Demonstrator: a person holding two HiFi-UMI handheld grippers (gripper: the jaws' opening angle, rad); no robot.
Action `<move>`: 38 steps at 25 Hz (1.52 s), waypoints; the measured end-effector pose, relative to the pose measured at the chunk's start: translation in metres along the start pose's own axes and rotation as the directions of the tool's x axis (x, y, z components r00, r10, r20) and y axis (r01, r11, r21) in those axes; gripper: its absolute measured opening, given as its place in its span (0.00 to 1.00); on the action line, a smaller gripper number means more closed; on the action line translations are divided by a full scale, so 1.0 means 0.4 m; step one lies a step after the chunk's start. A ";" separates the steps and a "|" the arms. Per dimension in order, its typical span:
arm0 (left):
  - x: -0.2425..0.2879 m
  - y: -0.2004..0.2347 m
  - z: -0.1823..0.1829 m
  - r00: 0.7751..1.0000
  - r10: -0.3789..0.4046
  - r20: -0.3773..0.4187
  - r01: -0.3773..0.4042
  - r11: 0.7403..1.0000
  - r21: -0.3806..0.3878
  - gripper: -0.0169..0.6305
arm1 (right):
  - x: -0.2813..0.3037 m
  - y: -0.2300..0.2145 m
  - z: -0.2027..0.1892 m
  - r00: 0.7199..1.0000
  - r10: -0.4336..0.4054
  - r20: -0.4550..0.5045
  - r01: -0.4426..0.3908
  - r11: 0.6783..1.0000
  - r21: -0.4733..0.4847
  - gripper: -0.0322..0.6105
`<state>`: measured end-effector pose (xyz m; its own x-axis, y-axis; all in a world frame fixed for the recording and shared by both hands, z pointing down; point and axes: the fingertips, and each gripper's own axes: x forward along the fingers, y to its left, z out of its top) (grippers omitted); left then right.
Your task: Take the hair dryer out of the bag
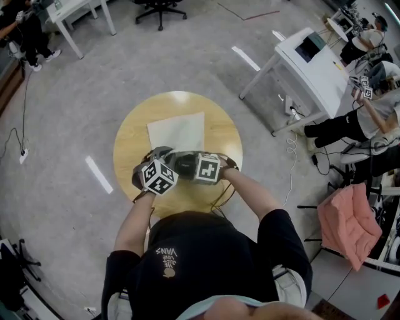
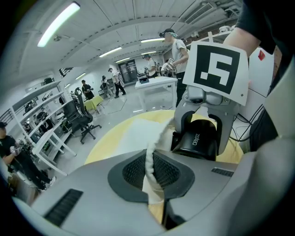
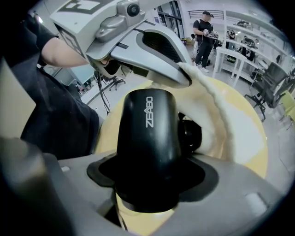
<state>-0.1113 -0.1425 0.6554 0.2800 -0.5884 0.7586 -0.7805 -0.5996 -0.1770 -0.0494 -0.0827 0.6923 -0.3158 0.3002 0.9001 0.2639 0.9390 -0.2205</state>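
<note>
A black hair dryer (image 3: 147, 133) fills the right gripper view, and my right gripper (image 3: 147, 186) is shut on its body. It has the bag's white opening (image 3: 209, 99) behind it. My left gripper (image 2: 152, 173) is shut on the white cloth edge of the bag (image 2: 151, 159); past it the right gripper (image 2: 203, 115) grips the hair dryer (image 2: 198, 140). In the head view both grippers meet at the round wooden table's (image 1: 128, 140) near side, left gripper (image 1: 157, 170), right gripper (image 1: 199, 166), with the flat white bag (image 1: 178, 131) stretching away behind them.
A white desk (image 1: 312, 59) stands at the upper right with seated people beside it. A pink cloth (image 1: 349, 222) hangs over a chair at the right. An office chair (image 1: 159, 9) and another white table (image 1: 75, 12) stand far off. Cables trail on the floor.
</note>
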 end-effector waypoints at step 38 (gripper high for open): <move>0.037 -0.019 0.113 0.993 -0.094 0.068 0.084 0.987 0.133 0.06 | -0.062 0.229 0.021 0.992 0.072 0.103 -0.080 0.994 0.077 0.59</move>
<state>-0.0758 -0.1711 0.6396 0.3899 -0.5651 0.7271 -0.6724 -0.7142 -0.1945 -0.0250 -0.0025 0.6467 -0.3883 0.3829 0.8382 0.2179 0.9219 -0.3202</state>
